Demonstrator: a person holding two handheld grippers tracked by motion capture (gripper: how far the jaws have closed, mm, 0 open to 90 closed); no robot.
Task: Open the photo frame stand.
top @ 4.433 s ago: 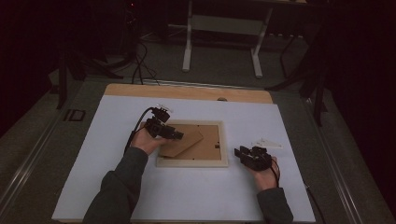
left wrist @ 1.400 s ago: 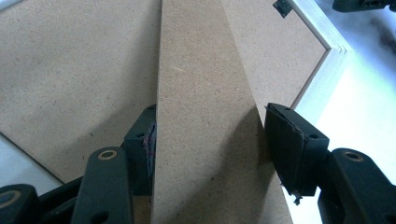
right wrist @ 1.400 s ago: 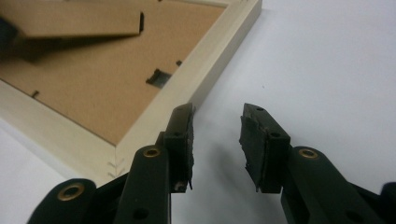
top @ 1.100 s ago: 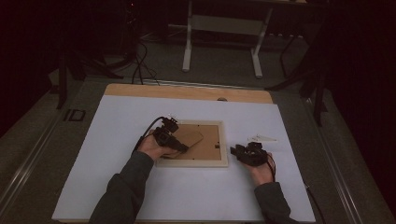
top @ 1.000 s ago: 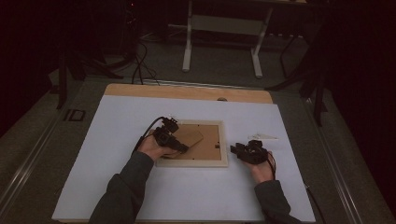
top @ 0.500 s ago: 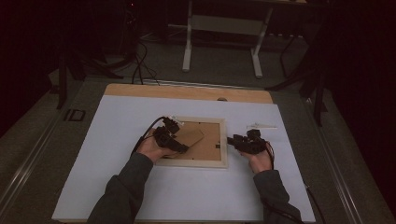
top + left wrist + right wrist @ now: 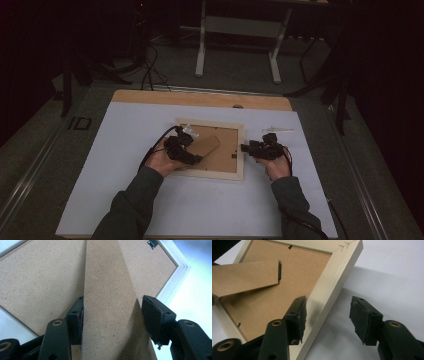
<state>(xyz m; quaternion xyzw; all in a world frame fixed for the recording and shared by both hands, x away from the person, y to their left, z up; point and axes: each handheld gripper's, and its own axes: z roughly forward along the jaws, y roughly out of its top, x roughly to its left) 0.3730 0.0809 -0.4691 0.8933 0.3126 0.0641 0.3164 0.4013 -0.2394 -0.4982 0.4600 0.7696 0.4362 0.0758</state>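
Observation:
A pale wooden picture frame (image 7: 239,166) lies face down on the white table, brown backing (image 7: 37,285) up. Its cardboard stand flap (image 7: 209,144) is raised off the backing. My left gripper (image 7: 195,158) comes in from the frame's left side. In the left gripper view the flap (image 7: 110,277) runs between the jaws and both pads (image 7: 79,317) sit against its edges. My right gripper (image 7: 246,148) is at the frame's right side. Its jaws have just been opening and straddle the frame's rail (image 7: 337,277) without pressing: one pad (image 7: 300,315) is over the rail's inner edge, the other over the table.
A small clear object (image 7: 277,130) lies on the table (image 7: 125,130) beyond my right gripper. A bare wooden strip (image 7: 200,98) runs along the far edge. A metal stand (image 7: 237,45) and cables are on the dark floor behind.
The right hand has moved away from the person and leftward, up to the frame's right edge. The left hand has shifted only slightly over the frame.

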